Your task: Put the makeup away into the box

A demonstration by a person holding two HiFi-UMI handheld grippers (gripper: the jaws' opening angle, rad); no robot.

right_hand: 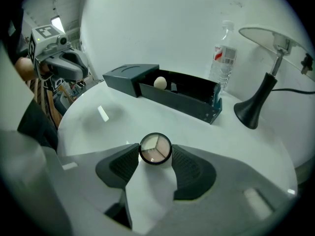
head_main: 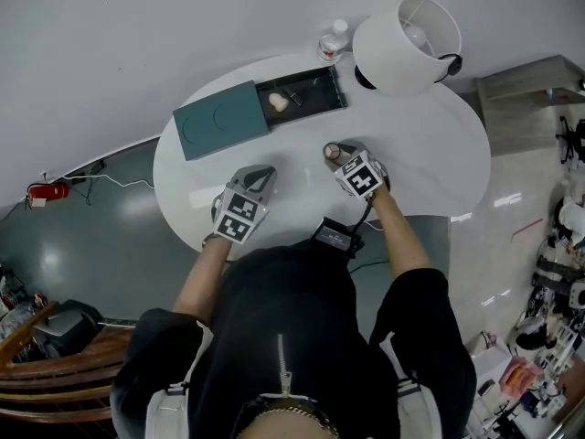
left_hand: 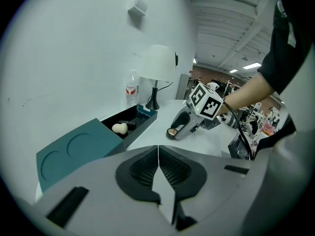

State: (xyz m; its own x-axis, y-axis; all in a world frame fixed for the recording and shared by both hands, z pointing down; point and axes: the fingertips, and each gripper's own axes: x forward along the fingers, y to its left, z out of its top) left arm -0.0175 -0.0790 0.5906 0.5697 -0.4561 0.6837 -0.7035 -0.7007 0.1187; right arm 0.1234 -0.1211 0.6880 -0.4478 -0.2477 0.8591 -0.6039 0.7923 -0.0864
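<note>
A round compact (right_hand: 155,148) with three beige shades sits between the pads of my right gripper (right_hand: 155,155), which is shut on it low over the white table (head_main: 439,154). The head view shows the compact (head_main: 332,151) at that gripper's tip (head_main: 336,153), near the table's middle. The dark teal box (head_main: 222,120) lies at the back left, its black drawer (head_main: 315,96) pulled out. A beige sponge (head_main: 279,102) and a small dark item lie inside it. My left gripper (head_main: 263,174) is shut on nothing; its jaws (left_hand: 158,154) meet over the table's front left.
A white lamp (head_main: 407,33) and a water bottle (head_main: 334,39) stand at the back, just right of the drawer. A black device (head_main: 336,237) with a cable lies at the front edge between the person's arms. The round table drops off on all sides.
</note>
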